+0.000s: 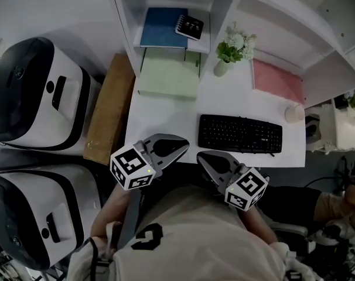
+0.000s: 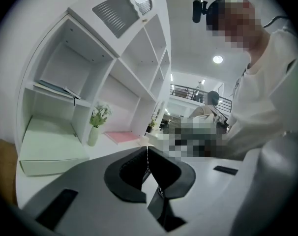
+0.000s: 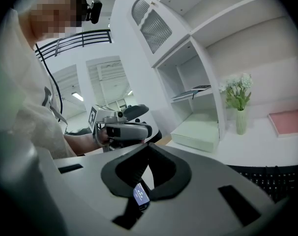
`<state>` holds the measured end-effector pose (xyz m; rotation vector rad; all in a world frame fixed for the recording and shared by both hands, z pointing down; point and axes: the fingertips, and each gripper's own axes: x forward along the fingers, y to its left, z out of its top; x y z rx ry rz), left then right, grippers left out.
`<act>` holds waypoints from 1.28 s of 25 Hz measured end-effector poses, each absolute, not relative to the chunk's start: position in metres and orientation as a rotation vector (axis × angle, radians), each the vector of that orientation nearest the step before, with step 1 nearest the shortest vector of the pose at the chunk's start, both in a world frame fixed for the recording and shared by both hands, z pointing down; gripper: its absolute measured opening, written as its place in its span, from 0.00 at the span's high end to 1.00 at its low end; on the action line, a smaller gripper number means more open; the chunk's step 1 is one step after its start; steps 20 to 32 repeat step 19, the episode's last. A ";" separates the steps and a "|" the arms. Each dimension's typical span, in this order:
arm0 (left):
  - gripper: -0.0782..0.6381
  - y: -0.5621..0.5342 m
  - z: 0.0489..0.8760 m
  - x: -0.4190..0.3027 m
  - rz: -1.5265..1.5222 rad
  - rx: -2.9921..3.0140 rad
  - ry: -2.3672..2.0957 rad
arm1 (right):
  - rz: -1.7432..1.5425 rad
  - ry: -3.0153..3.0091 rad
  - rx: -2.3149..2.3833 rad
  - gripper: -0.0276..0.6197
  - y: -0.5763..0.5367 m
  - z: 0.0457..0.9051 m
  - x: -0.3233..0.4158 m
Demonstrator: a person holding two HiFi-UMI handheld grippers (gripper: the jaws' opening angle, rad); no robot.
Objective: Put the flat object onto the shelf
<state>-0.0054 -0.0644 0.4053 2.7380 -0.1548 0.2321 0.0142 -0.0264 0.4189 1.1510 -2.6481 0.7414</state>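
On the white shelf unit's [image 1: 208, 17] upper board lies a blue book [image 1: 163, 27] with a small black spiral notebook [image 1: 190, 26] on it. Below it a pale green flat box [image 1: 170, 74] fills the lower bay; it is also in the left gripper view [image 2: 50, 146]. A pink flat pad [image 1: 277, 81] lies on the desk to the right. My left gripper [image 1: 183, 147] hangs at the desk's front edge, jaws together and empty [image 2: 147, 149]. Beside it my right gripper [image 1: 201, 156] is shut on nothing as well [image 3: 149, 145].
A black keyboard [image 1: 240, 133] lies just beyond the right gripper. A vase of flowers [image 1: 230, 48] stands between the shelf bays. A small white cup [image 1: 294, 113] sits at the desk's right end. Left of the desk are a brown board [image 1: 110, 107] and two white-and-black machines [image 1: 31, 92].
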 end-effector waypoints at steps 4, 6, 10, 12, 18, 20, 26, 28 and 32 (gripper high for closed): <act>0.86 -0.061 0.407 -0.013 0.257 2.757 -0.176 | 0.746 -2.649 1.187 0.92 -0.023 0.417 0.009; 0.86 -0.059 0.407 -0.017 0.256 2.757 -0.177 | 0.735 -2.658 1.176 0.92 -0.022 0.417 0.004; 0.87 -0.059 0.404 -0.026 0.235 2.741 -0.205 | 0.728 -2.661 1.145 0.92 -0.019 0.418 -0.005; 0.86 -0.060 0.403 -0.031 0.238 2.743 -0.225 | 0.732 -2.653 1.148 0.92 -0.018 0.417 -0.008; 0.86 -0.052 0.409 -0.033 0.294 2.767 -0.247 | 0.735 -2.659 1.150 0.92 -0.014 0.416 -0.009; 0.86 -0.051 0.411 -0.032 0.304 2.769 -0.249 | 0.733 -2.662 1.148 0.92 -0.013 0.416 -0.009; 0.86 -0.051 0.411 -0.032 0.304 2.769 -0.249 | 0.733 -2.662 1.148 0.92 -0.013 0.416 -0.009; 0.86 -0.051 0.411 -0.032 0.304 2.769 -0.249 | 0.733 -2.662 1.148 0.92 -0.013 0.416 -0.009; 0.86 -0.051 0.411 -0.032 0.304 2.769 -0.249 | 0.733 -2.662 1.148 0.92 -0.013 0.416 -0.009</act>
